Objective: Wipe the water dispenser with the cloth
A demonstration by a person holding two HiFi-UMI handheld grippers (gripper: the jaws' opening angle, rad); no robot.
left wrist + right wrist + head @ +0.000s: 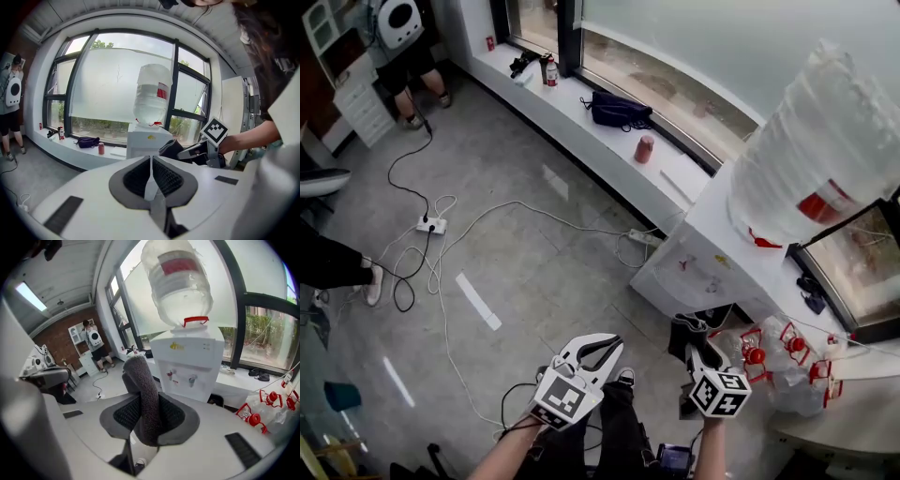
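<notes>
The white water dispenser (698,258) stands at the right with a large clear bottle (825,155) on top. My right gripper (692,330) is shut on a dark grey cloth (144,394), held a short way in front of the dispenser (187,362); the cloth sticks up between the jaws. My left gripper (615,343) hangs beside it to the left. Its jaws meet in the left gripper view (151,161) with nothing between them. That view also shows the dispenser (146,140) and the cloth (172,149) ahead.
Several empty bottles with red caps (769,361) lie right of the dispenser. Cables and a power strip (431,225) trail over the floor. A black bag (617,110) and a red can (644,148) sit on the windowsill. A person (408,47) stands at the far left.
</notes>
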